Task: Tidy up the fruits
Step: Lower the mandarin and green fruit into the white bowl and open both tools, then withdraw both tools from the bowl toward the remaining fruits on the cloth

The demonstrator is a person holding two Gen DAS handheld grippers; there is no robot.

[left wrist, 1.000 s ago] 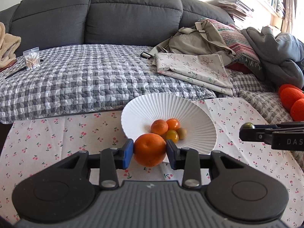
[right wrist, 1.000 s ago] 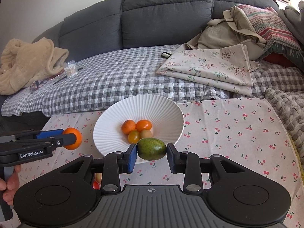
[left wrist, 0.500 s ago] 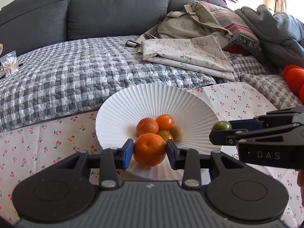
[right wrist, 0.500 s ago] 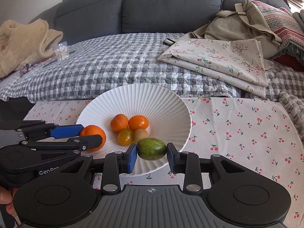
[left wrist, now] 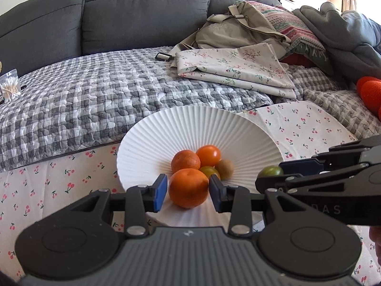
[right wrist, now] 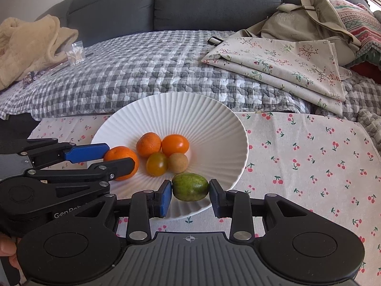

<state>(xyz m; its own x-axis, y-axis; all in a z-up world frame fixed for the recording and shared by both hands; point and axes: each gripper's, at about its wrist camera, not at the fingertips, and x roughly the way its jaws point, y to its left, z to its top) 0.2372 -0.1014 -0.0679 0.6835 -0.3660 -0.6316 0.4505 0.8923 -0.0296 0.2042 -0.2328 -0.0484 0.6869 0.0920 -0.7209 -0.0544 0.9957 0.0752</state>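
A white ribbed bowl (left wrist: pixel 238 133) (right wrist: pixel 214 119) stands on the cherry-print cloth and holds several small fruits (left wrist: pixel 185 160) (right wrist: pixel 175 145). My left gripper (left wrist: pixel 188 189) is over the bowl's near side with an orange (left wrist: pixel 188 187) between its pads; small gaps show beside the orange, which rests in the bowl. It also shows in the right wrist view (right wrist: pixel 121 162). My right gripper (right wrist: pixel 190 188) is over the bowl's near rim with a green fruit (right wrist: pixel 190 187) between its pads, with slight gaps.
A cherry-print cloth (right wrist: pixel 309 162) covers the table. Behind it is a grey sofa with a checked quilt (left wrist: pixel 95 90), folded floral fabric (right wrist: pixel 285 64), a beige bag (left wrist: pixel 243 28), a beige blanket (right wrist: pixel 26 45) and a cotton-swab packet (right wrist: pixel 75 56). Orange-red objects (left wrist: pixel 369 93) lie far right.
Both grippers moved forward over the bowl and lowered. The jaws of both have opened slightly, so the orange and the green fruit now sit in the bowl.
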